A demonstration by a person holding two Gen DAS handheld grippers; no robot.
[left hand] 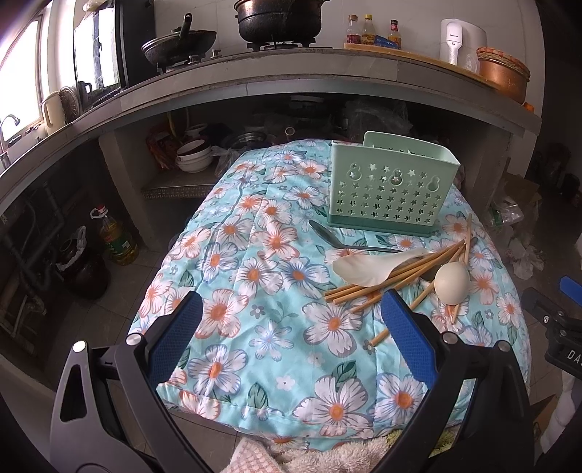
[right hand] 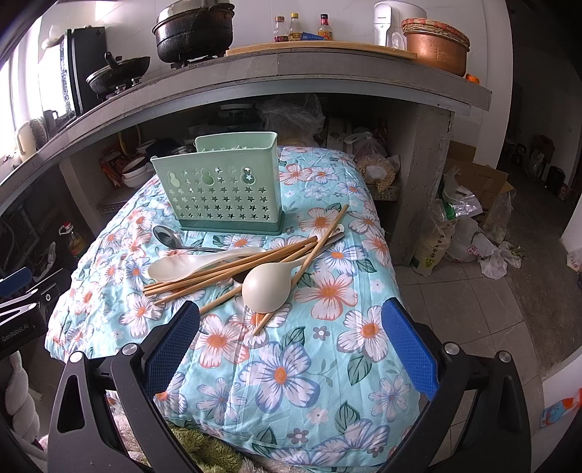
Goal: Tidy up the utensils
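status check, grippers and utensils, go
Left gripper open, empty; right gripper open, empty. Chopsticks and spoons piled on floral cloth; green holder upright behind, nothing blocking.

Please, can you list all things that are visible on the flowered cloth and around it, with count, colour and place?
perforated plastic utensil holder: one, mint green, upright at the far side of the cloth.
steel spoon: one, silver, lying just in front of the holder.
flat plastic rice paddle: one, cream white, under the chopsticks.
round plastic ladle: one, cream white, on top of the pile.
wooden chopsticks: several, tan, crossed in the pile; exact count unclear.
floral quilted cloth: one, turquoise with white and orange flowers, covering the surface.
cooking pots: two, black, on the counter stove behind.
left tongs: blue pads, open, empty.
right tongs: blue pads, open, empty.
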